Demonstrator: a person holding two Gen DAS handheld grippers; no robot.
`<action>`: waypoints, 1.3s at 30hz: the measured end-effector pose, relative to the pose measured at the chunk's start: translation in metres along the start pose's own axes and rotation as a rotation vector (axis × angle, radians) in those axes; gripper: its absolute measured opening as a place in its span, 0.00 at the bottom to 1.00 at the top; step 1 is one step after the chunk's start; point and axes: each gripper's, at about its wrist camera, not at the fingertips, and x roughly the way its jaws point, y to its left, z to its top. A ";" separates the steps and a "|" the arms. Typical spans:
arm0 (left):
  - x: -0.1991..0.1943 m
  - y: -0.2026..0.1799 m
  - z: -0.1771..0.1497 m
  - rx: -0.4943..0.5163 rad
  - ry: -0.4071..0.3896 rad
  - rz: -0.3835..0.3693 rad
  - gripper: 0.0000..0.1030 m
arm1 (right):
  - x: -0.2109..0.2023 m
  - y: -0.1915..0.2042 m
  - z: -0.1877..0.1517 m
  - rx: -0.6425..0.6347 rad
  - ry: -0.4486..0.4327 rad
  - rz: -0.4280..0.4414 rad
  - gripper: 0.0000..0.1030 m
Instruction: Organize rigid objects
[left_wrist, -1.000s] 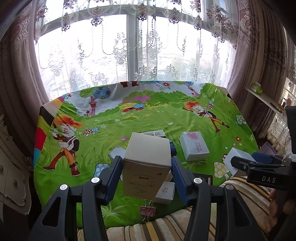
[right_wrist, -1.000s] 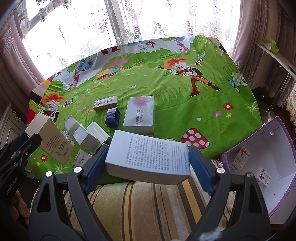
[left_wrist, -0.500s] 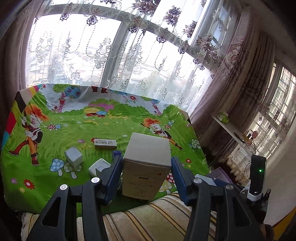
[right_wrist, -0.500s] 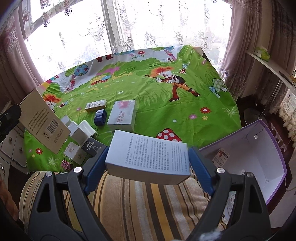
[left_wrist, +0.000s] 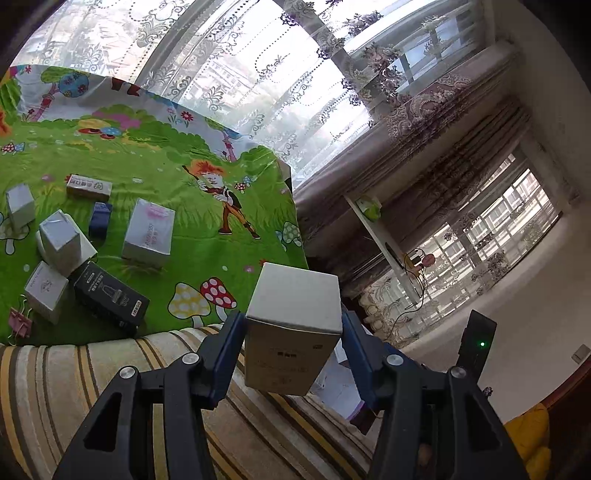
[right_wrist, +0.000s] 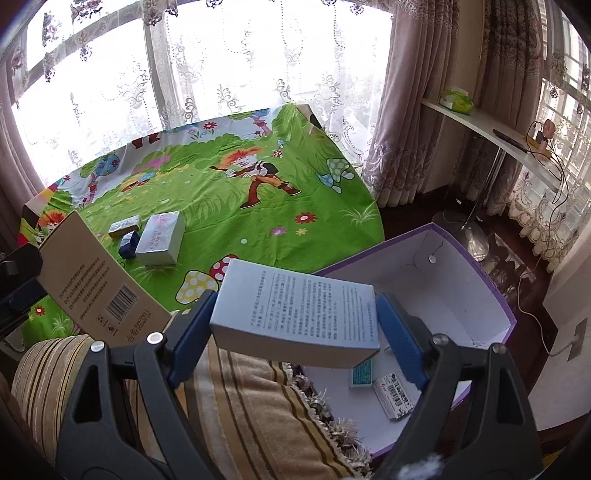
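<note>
Left gripper (left_wrist: 293, 341) clamping tan carton (left_wrist: 293, 332), right gripper (right_wrist: 295, 332) clamping white carton (right_wrist: 295, 314) above purple box (right_wrist: 491, 291)

Cartoon-print table (left_wrist: 221, 258) (green) bears small boxes (left_wrist: 147, 232).

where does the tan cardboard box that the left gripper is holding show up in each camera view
Left wrist: the tan cardboard box sits low and centre, clamped in the left gripper.
Right wrist: the same box is at the left edge, tilted, barcode side showing.
Shared landmark: the white box with pink print lying on the green cartoon cloth, beside a small dark blue box.
</note>
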 end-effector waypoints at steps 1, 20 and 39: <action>0.007 -0.002 -0.004 -0.015 0.021 -0.019 0.53 | -0.001 -0.007 -0.001 0.008 0.000 -0.015 0.86; 0.061 -0.018 -0.043 -0.029 0.223 -0.083 0.71 | -0.013 -0.092 -0.001 0.133 -0.078 -0.182 0.94; 0.074 -0.022 -0.010 0.097 0.211 0.130 0.83 | -0.007 -0.073 -0.001 0.110 -0.037 -0.066 0.94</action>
